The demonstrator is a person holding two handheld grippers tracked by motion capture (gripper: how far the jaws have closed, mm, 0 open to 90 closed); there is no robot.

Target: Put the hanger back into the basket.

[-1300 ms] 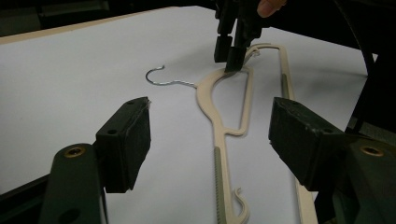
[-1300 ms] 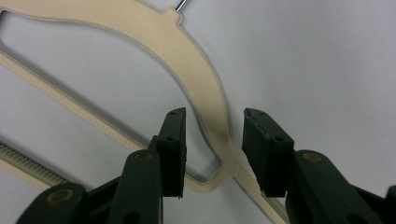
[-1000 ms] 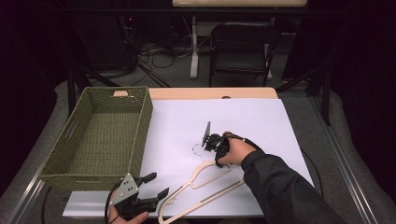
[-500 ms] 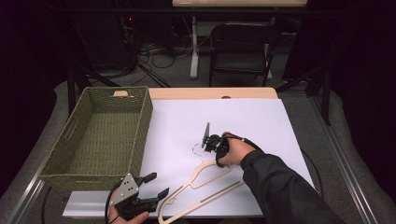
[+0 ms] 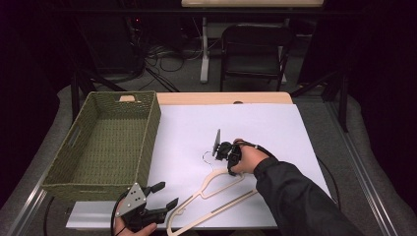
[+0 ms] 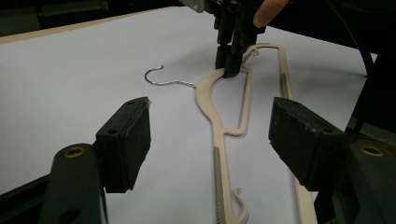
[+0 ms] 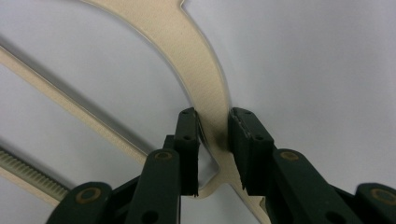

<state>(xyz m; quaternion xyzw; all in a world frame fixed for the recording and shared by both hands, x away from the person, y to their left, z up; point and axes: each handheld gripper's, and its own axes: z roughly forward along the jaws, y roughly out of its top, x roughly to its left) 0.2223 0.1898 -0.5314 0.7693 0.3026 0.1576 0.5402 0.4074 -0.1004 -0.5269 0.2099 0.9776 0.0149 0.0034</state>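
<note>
A cream plastic hanger (image 5: 223, 205) with a wire hook (image 5: 207, 156) lies flat on the white sheet (image 5: 265, 128). My right gripper (image 5: 229, 168) points down at its curved shoulder near the neck. In the right gripper view the two pads (image 7: 189, 140) press on either side of that cream arm (image 7: 196, 51); the jaws have just been closing on it. My left gripper (image 5: 166, 195) sits low at the table's front edge, open, beside the hanger's far end. In the left gripper view its jaws (image 6: 212, 116) stand wide with the hanger (image 6: 204, 93) ahead and the right gripper (image 6: 229, 65) beyond.
A green woven basket (image 5: 147, 132) stands on the left of the table, its inside bare. A dark folding chair (image 5: 255, 49) and cables are behind the far edge. The person's dark sleeve (image 5: 295, 196) crosses the front right corner.
</note>
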